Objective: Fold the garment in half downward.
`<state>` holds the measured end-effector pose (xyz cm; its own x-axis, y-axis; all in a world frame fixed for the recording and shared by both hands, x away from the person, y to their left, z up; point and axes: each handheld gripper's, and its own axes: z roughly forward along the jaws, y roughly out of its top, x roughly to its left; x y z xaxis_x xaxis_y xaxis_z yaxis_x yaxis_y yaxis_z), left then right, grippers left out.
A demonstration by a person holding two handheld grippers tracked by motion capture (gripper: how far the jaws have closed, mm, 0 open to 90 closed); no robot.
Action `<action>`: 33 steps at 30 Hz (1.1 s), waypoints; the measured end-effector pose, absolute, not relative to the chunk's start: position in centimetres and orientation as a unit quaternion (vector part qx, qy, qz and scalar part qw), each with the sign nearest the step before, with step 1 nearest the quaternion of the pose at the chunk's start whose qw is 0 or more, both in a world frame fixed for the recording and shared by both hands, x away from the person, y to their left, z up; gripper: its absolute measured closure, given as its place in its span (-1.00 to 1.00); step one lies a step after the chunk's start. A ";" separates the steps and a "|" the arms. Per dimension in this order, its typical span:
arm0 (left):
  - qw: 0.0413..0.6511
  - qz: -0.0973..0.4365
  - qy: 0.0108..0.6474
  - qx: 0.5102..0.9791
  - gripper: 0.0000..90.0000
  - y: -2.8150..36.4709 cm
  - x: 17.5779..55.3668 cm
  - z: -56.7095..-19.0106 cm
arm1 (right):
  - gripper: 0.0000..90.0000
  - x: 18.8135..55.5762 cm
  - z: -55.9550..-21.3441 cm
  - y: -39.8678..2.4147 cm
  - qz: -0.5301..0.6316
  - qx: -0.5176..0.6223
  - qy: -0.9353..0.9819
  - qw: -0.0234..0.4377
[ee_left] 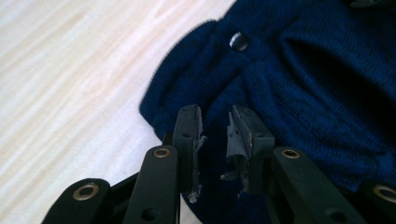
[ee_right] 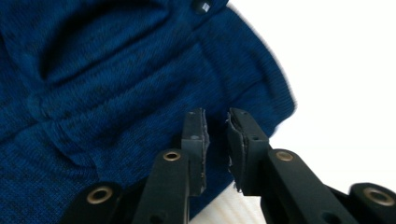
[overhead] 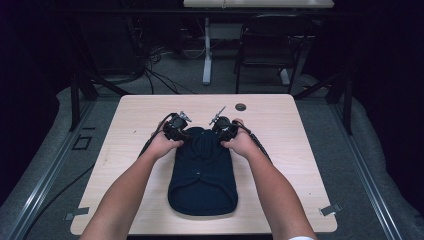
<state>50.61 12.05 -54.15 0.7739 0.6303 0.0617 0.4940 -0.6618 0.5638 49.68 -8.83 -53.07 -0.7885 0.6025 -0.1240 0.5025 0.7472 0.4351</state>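
One dark blue knitted garment [overhead: 202, 175] lies flat at the centre of the worktop [overhead: 280, 150], one button [ee_left: 239, 40] showing, and the left gripper [ee_left: 215, 135] and right gripper [ee_right: 215, 135], two in all, sit on its upper corners, jaws narrowly parted over the knit.

The high view looks forward and down from above the person's side, taking in the whole tabletop [overhead: 280, 125] from some distance. Each gripper view rides close above the navy knit garment [overhead: 202, 175], looking along its own claw. All three share the garment's far end and the pale wood beside it.
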 end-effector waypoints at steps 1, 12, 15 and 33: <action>0.265 0.126 0.310 0.904 0.63 11.9 50.5 -54.4 | 0.74 49.7 -53.2 -8.9 0.184 0.295 0.929 0.125; 0.258 0.097 0.287 0.918 0.70 12.0 48.4 -55.7 | 0.81 48.3 -54.6 -9.3 0.169 0.270 0.943 0.091; 0.257 0.095 0.277 0.921 0.72 12.1 47.8 -55.7 | 0.80 47.7 -54.6 -9.4 0.165 0.257 0.948 0.089; 0.285 0.131 0.293 0.903 0.54 12.6 50.3 -52.9 | 0.57 48.7 -52.0 -9.4 0.180 0.269 0.938 0.126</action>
<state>50.28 12.58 -52.90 0.7937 0.6042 0.0703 0.4545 -0.6658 0.5917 48.66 -9.40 -52.03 -0.8232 0.5506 -0.1386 0.4599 0.7898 0.4059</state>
